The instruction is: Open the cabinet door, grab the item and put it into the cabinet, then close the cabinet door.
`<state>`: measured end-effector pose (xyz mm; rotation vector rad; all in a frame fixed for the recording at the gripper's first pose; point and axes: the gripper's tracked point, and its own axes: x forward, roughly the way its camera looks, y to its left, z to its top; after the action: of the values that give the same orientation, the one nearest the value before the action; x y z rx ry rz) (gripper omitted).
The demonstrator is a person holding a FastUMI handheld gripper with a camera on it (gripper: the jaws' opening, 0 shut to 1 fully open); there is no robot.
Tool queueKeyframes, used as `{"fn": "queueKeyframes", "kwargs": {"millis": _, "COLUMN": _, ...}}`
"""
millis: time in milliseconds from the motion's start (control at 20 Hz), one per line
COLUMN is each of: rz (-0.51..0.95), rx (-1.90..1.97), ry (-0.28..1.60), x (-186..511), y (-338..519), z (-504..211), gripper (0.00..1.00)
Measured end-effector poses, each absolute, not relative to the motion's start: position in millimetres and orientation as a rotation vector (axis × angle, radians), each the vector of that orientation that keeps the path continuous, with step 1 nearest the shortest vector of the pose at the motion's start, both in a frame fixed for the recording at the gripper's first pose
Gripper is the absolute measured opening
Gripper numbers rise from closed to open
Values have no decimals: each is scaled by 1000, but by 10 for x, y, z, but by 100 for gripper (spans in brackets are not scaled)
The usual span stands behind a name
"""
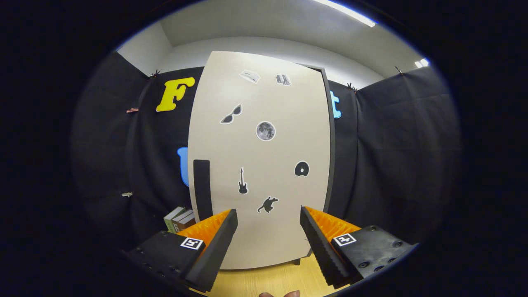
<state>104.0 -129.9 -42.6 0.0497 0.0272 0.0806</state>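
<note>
A tall cabinet stands straight ahead with its beige door point(264, 103) shut. Small stickers dot the door. A dark vertical handle point(202, 187) runs along the door's lower left side. My gripper point(269, 218) is open, fingers spread wide with nothing between them, aimed at the lower middle of the door and a short way off it. The left fingertip point(231, 218) sits just right of the handle. A few small boxes or books point(180, 220) lie on the table left of the cabinet, behind my left finger.
The light wooden tabletop point(268, 280) shows beneath and between the fingers, reaching the cabinet's foot. Black cloth walls close in on both sides and behind the cabinet. The tips of a person's fingers point(280, 294) peek in at the very bottom.
</note>
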Motion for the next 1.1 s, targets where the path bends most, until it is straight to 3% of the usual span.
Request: {"fn": "queueKeyframes", "kwargs": {"millis": 1100, "rz": 135, "rx": 61, "ry": 53, "x": 829, "y": -1136, "z": -392, "gripper": 98}}
